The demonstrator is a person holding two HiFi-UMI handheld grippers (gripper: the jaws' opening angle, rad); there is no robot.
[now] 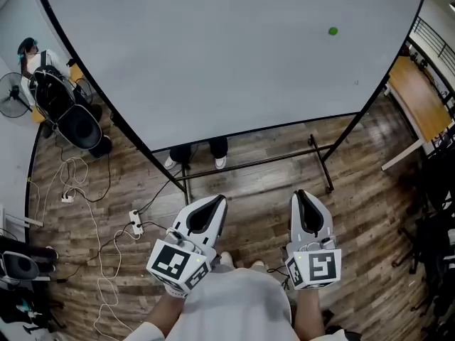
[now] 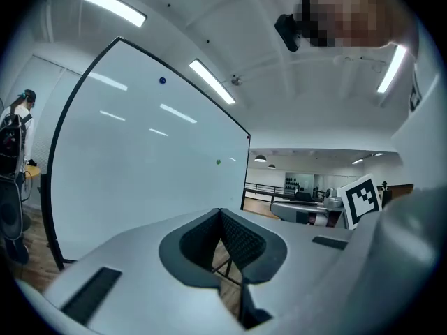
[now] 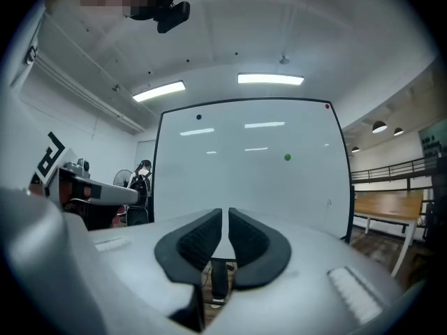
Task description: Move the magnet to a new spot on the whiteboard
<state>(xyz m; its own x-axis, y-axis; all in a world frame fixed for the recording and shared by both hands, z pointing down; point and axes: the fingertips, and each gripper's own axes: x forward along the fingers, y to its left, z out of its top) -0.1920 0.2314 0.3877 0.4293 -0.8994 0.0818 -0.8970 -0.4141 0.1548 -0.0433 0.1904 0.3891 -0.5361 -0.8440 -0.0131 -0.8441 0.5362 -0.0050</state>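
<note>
A small green magnet [image 1: 333, 30] sticks to the upper right part of the big whiteboard [image 1: 213, 55]; it also shows as the green magnet [image 3: 287, 158] in the right gripper view and the green magnet [image 2: 218, 162] in the left one. Both grippers are held level and low, well short of the board. My left gripper [image 1: 215, 202] has its pads meeting at the tips with nothing held. My right gripper [image 1: 301, 195] shows only a thin slit between its pads [image 3: 202, 237], also with nothing in it.
A blue magnet [image 3: 199, 117] and a red magnet [image 3: 327, 106] sit near the board's top edge. Someone's feet [image 1: 195, 160] show under the board by its stand [image 1: 320, 165]. A person [image 1: 32, 55], a fan [image 1: 13, 94] and floor cables [image 1: 92, 219] are left; a wooden table [image 1: 419, 101] is right.
</note>
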